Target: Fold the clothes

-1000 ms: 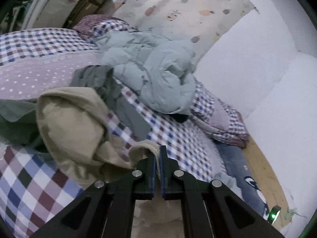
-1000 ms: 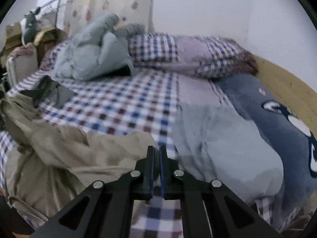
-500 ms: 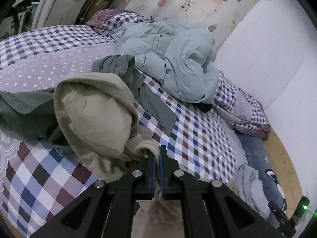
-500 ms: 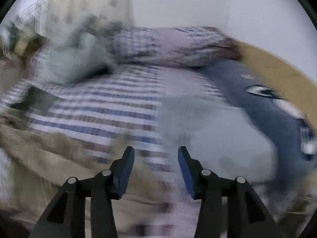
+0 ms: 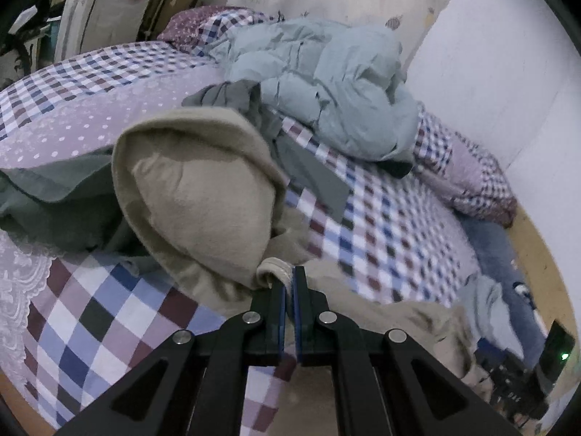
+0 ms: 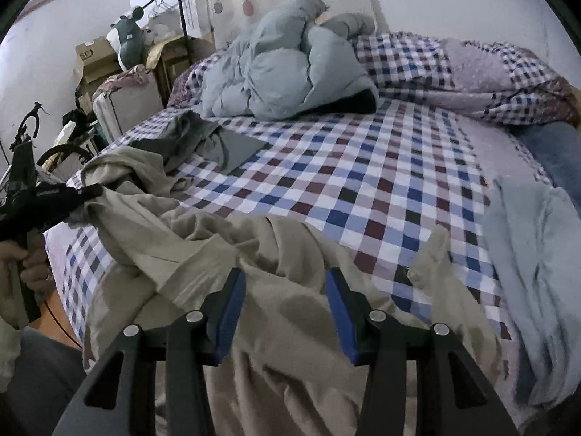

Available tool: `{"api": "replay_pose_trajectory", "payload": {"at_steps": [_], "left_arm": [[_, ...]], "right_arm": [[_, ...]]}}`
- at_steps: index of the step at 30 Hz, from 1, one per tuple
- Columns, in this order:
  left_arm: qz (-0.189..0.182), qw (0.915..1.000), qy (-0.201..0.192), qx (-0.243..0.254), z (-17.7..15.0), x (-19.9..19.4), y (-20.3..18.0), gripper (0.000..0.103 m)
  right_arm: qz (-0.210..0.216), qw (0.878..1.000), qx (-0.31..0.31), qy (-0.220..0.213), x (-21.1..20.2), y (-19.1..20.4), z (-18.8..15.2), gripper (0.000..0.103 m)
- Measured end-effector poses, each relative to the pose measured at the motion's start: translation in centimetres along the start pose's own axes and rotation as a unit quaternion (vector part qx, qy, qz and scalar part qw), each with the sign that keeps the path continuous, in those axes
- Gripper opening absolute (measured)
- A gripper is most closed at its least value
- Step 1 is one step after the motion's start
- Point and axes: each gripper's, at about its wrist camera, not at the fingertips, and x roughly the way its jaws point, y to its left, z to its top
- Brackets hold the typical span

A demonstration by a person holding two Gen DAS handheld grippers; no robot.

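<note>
Fold barely begun. Beige garment [image 6: 254,254] crumpled across near edge of bed [image 6: 363,181], no crease or stacked panel visible; hood bulging open in left wrist view.

Left gripper [image 5: 289,283]: jaws nearly together, pinching a rolled beige hem or cuff, cloth trailing off toward the hood. Same gripper seen from right wrist view at far left, fabric stretched up to its tip, hand [image 6: 21,265] on the handle.

Right gripper [image 6: 283,290]: jaws about half wide, just been opening; beige cloth lying under and between the blue pads, pads not pressing it. Judged: released, next hold on the garment not yet taken.

Left to do, judged: spread beige garment flat, fold it, then the rest.

Count on bed, as far as visible:
- beige garment: one
- pale blue-green puffy jacket [image 6: 283,65]: one, heaped at far side
- dark grey garment [image 6: 203,141]: one, loose, between jacket and beige piece
- dull green cloth [image 5: 54,196]: one, partly under beige hood
- light blue cloth [image 6: 533,254]: one, at right edge, flat-ish; folded or not, cannot tell
- grippers: two

Nothing clearly finished.
</note>
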Motion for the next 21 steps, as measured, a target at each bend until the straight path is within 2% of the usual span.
{"api": "replay_pose_trajectory", "payload": {"at_steps": [4, 9, 12, 14, 15, 16, 18, 21], "left_arm": [[0.006, 0.9998, 0.016, 0.004, -0.3, 0.7, 0.6, 0.002], [0.008, 0.9997, 0.017, 0.015, -0.3, 0.7, 0.6, 0.002], [0.008, 0.9997, 0.019, 0.016, -0.3, 0.7, 0.6, 0.002], [0.007, 0.9996, 0.021, 0.016, -0.2, 0.7, 0.6, 0.002], [0.007, 0.9996, 0.022, 0.016, -0.2, 0.7, 0.7, 0.002], [0.007, 0.9996, 0.022, 0.017, -0.2, 0.7, 0.6, 0.002], [0.007, 0.9996, 0.023, 0.017, -0.2, 0.8, 0.6, 0.002], [0.008, 0.9994, 0.025, 0.02, -0.3, 0.8, 0.5, 0.002]], "right_arm": [[0.015, 0.999, -0.042, 0.008, 1.4, 1.6, 0.2, 0.05], [-0.001, 0.993, -0.106, 0.043, 3.7, 4.0, -0.7, 0.051], [0.008, 0.992, -0.118, 0.052, 3.9, 4.3, -1.2, 0.051], [0.016, 0.991, -0.125, 0.047, 3.3, 4.3, -1.4, 0.047], [0.02, 0.99, -0.129, 0.045, 3.0, 4.3, -1.4, 0.04], [0.022, 0.99, -0.133, 0.043, 2.7, 4.3, -1.5, 0.022], [0.021, 0.988, -0.145, 0.048, 2.3, 4.5, -1.8, 0.009], [0.04, 0.982, -0.171, 0.063, 1.4, 5.2, -2.7, 0.006]]}}
